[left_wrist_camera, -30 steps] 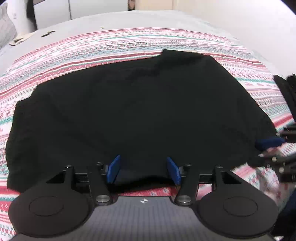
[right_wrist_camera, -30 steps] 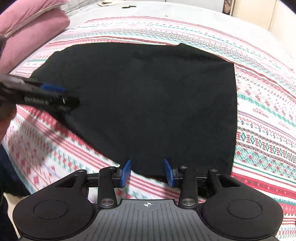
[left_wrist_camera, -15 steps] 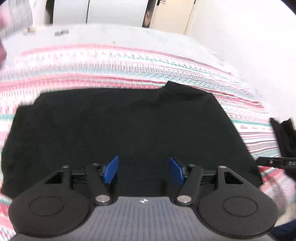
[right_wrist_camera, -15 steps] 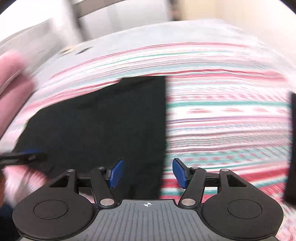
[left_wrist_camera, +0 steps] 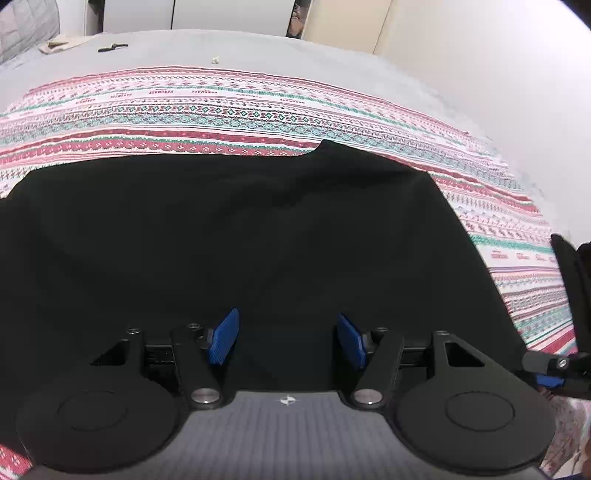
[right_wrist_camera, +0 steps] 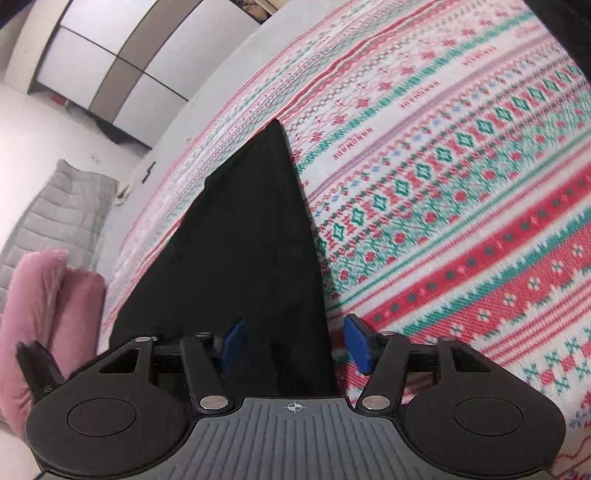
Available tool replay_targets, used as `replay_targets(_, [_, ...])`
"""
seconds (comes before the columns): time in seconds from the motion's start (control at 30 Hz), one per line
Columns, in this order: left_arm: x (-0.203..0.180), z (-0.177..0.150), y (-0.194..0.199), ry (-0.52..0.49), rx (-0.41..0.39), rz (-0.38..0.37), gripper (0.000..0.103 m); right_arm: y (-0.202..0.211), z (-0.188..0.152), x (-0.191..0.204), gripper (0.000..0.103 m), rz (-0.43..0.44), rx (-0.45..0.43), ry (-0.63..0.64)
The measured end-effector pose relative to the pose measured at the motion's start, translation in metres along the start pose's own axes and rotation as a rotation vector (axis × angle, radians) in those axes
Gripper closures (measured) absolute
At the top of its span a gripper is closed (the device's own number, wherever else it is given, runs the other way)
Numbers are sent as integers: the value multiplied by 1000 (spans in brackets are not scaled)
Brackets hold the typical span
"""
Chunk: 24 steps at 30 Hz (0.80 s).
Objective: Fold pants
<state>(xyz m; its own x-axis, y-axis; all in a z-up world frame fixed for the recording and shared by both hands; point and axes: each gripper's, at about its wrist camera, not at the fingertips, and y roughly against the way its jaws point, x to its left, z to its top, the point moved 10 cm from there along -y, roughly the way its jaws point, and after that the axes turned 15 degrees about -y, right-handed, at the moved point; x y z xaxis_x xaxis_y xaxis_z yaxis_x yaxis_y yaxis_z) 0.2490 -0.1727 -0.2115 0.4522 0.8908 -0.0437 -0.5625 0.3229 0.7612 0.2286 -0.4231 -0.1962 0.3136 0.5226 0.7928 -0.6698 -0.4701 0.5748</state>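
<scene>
On the patterned blanket — black pants, folded flat.

Patterned red-green-white blanket spread ahead of and around fingers, on grey bedsheet. Pink cushion far left of fingers in right view, grey quilted pillow beyond it. White cabinet doors far ahead.

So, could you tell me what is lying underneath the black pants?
The black pants lie flat on a striped patterned blanket, which shows on the sides in view. Whatever lies beneath their middle is covered by the fabric and cannot be seen.
</scene>
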Motion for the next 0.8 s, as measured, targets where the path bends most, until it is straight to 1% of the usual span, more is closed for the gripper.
replay_targets(0.07, [-5,5,7,12,-30,-10,19,2,0,-2,59,9,-10,12])
replay_targets(0.13, [-10,13,10,-9,-71,-21,19,3,-1,-3,60,30,-19,6])
replay_targets(0.17, [-13,17,10,-22,-86,-35,19,3,-2,-3,61,34,-23,4])
replay_targets(0.2, [-19,21,5,-28,-97,-54,19,3,-1,-3,70,34,-30,3])
replay_targets(0.23, [-22,20,2,-29,-92,-67,19,3,-1,-2,75,30,-36,4])
replay_targets(0.27, [-24,18,-5,-28,-69,-72,19,2,-3,-1,80,31,-31,3])
replay_targets(0.3, [-23,12,-16,-16,-27,-62,20,0,-5,1,80,33,-28,2])
replay_targets(0.33, [-22,9,-20,-11,-30,-51,20,-2,-7,3,80,30,-30,6])
replay_targets(0.37, [-24,10,-20,-27,-41,-34,20,-5,-7,4,78,23,-31,14])
replay_targets(0.43, [-24,13,-18,-56,-33,-17,20,-7,-7,4,78,9,-35,12])
replay_targets(0.53, [-15,19,-11,-29,-66,-29,19,-9,-5,2,78,14,-36,-6])
replay_targets(0.6, [-7,30,-21,13,-75,-24,19,-9,-5,3,78,15,-41,5])
replay_targets(0.67, [-1,39,-38,48,-45,-59,14,-9,-6,4,76,15,-51,13])
replay_targets(0.7, [2,47,-48,45,-35,-71,14,-9,-7,6,76,14,-57,18])
replay_targets(0.77, [12,60,-59,21,-50,-32,14,-11,-8,7,78,6,-70,20])
replay_targets(0.8, [17,65,-64,25,-49,-12,14,-12,-7,7,79,1,-74,18])
